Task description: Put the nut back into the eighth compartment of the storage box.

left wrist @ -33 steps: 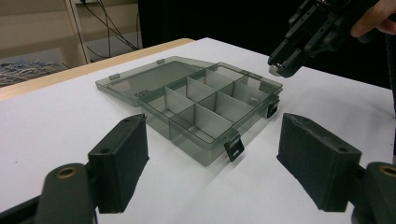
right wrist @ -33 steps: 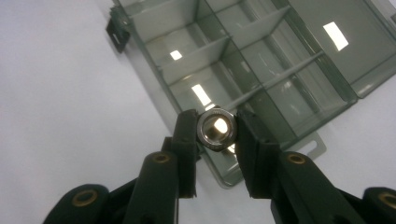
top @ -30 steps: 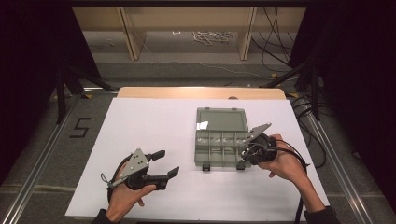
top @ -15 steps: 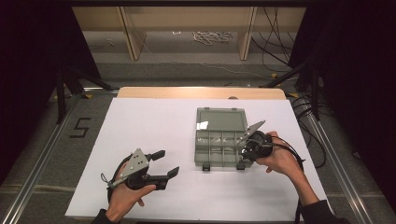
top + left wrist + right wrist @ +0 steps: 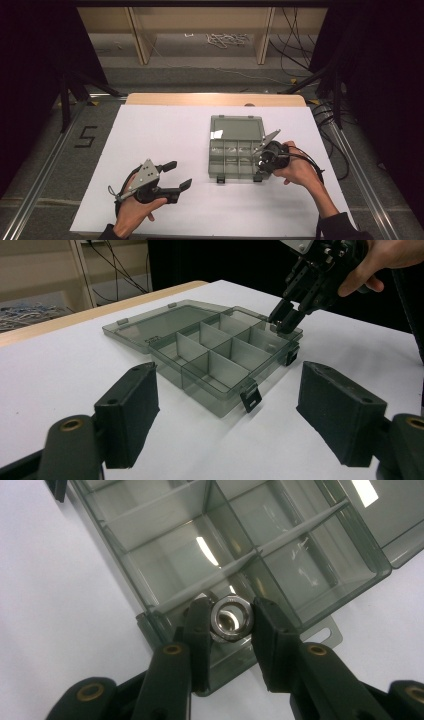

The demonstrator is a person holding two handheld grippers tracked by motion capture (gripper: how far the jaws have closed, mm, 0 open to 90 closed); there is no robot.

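Observation:
A smoky clear compartment box [image 5: 235, 150] lies open on the white table, its lid [image 5: 236, 127] folded back flat. My right gripper [image 5: 261, 162] hangs over the box's near right corner and is shut on a shiny metal nut [image 5: 230, 618], which the right gripper view shows pinched between the two black jaws above a corner compartment [image 5: 235, 645]. The same gripper [image 5: 285, 320] appears at the box's far corner in the left gripper view. My left gripper [image 5: 179, 176] rests open on the table left of the box [image 5: 220, 357], nothing between its fingers [image 5: 131, 410].
Two black latches [image 5: 250, 397] hang on the box's front wall. White paper [image 5: 165, 135] covers the table, with a wooden edge [image 5: 215, 99] at the back. Cables and shelving lie on the floor beyond. Bare paper spreads left of the box.
My right gripper has shifted slightly left and down over the box's right corner, nut still held. The left gripper has stayed put.

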